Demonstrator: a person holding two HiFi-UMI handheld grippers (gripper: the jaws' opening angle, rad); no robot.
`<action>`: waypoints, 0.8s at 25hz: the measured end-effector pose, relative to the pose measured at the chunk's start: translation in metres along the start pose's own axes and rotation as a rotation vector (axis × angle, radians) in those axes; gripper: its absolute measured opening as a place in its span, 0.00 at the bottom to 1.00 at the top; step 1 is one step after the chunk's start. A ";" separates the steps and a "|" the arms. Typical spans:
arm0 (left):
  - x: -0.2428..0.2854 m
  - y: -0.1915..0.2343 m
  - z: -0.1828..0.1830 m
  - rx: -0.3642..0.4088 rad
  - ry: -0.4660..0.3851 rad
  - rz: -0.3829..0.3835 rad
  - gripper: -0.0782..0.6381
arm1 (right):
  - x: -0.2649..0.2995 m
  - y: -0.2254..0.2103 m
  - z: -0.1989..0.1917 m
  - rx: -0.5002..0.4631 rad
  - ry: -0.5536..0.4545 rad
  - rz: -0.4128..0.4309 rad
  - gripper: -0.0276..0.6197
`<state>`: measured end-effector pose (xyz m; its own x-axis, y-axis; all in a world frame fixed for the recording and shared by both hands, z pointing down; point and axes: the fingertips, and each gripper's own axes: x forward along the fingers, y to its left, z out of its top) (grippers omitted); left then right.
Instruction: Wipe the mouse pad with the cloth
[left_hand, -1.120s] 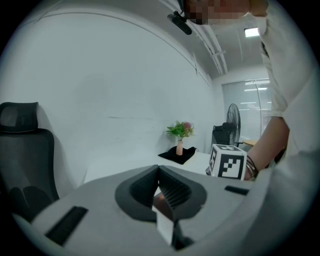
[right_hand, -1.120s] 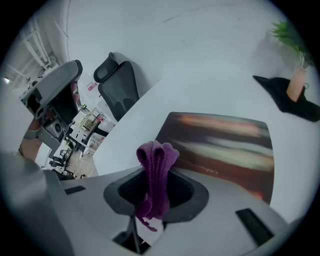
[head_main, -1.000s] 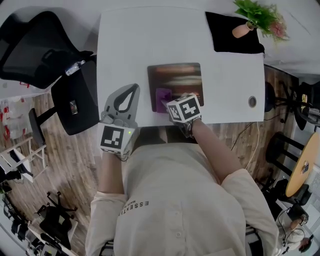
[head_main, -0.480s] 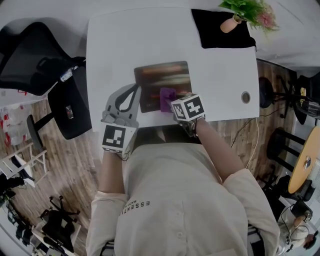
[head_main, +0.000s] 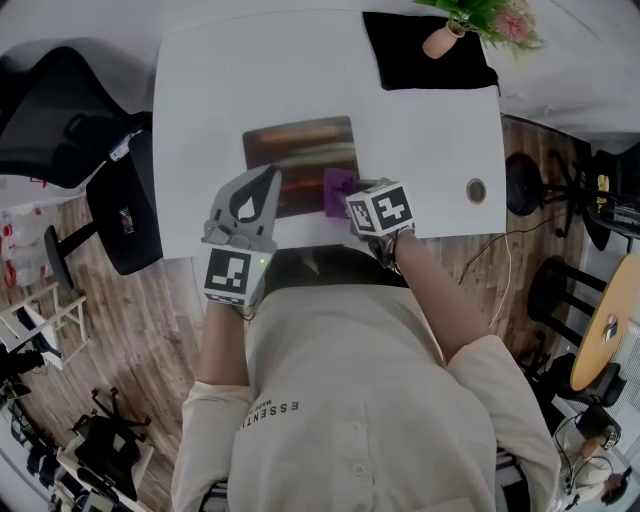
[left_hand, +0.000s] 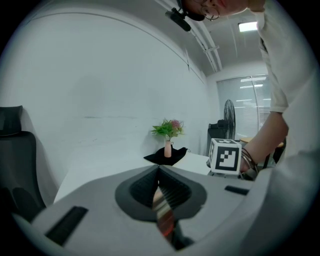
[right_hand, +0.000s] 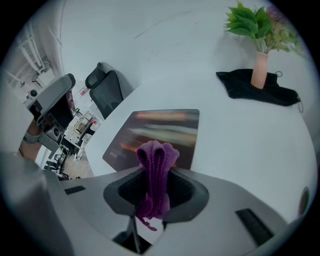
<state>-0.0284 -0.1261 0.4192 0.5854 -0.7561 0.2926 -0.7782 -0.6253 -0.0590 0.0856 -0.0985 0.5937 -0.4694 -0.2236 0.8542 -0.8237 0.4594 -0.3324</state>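
The mouse pad (head_main: 298, 152), dark with blurred orange and pale streaks, lies flat on the white table (head_main: 220, 70). My left gripper (head_main: 270, 180) sits at the pad's near left edge; in the left gripper view its jaws are shut (left_hand: 159, 175) on a thin strip of the mouse pad (left_hand: 163, 216). My right gripper (head_main: 347, 202) is at the pad's near right corner. It is shut (right_hand: 156, 172) on a folded purple cloth (right_hand: 156, 167), which stands up between the jaws. The cloth (head_main: 338, 188) rests on the pad (right_hand: 165, 131).
A black cloth (head_main: 425, 55) with a small pink vase (head_main: 438, 42) of green plant lies at the table's far right. A round cable hole (head_main: 476, 190) sits near the right front edge. A black office chair (head_main: 60, 110) stands left of the table.
My right gripper has dragged the purple cloth rightwards along the pad's near side, from left of middle to the right corner. The left gripper has come right onto the pad's left edge.
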 end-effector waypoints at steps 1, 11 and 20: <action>0.002 -0.004 0.000 0.010 -0.004 -0.001 0.11 | -0.003 -0.005 -0.002 -0.001 0.000 -0.003 0.20; 0.017 -0.036 0.005 0.002 -0.006 0.022 0.11 | -0.026 -0.048 -0.020 -0.006 0.002 -0.034 0.20; 0.017 -0.037 0.019 0.038 -0.026 -0.001 0.11 | -0.055 -0.071 -0.008 -0.028 -0.077 -0.169 0.20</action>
<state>0.0151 -0.1195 0.4088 0.5920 -0.7601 0.2677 -0.7688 -0.6323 -0.0953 0.1722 -0.1115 0.5738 -0.3494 -0.3645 0.8632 -0.8840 0.4336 -0.1747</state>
